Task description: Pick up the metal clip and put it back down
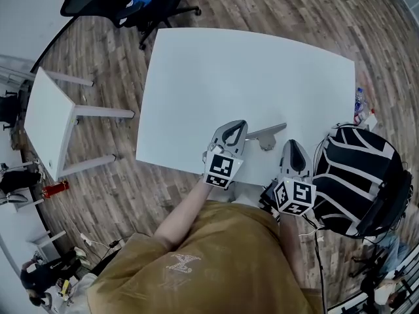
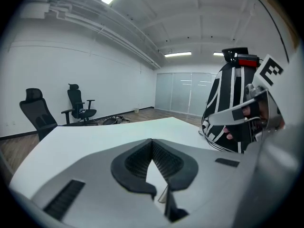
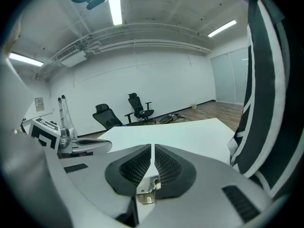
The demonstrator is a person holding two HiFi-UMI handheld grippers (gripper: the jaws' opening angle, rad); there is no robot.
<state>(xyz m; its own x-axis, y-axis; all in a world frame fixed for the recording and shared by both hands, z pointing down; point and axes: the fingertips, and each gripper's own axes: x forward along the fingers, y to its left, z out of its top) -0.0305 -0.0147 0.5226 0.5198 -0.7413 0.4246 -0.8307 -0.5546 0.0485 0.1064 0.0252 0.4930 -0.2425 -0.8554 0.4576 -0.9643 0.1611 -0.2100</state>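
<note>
Open counter [image 1: 262, 70], crowded right side
Its far stretch lies bare; a black-and-white chair [image 1: 357, 175] stands close against the near right corner.

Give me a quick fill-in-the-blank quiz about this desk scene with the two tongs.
The rectangular white table stands on a ___ plank floor.
The right tongs are ___, not open.
In the left gripper view, ___ black office chairs stand beyond the table.
Missing words: wooden; shut; two.

left tool [image 2: 152, 144]: jaws together | right tool [image 3: 152, 151]: jaws together (side by side)
</note>
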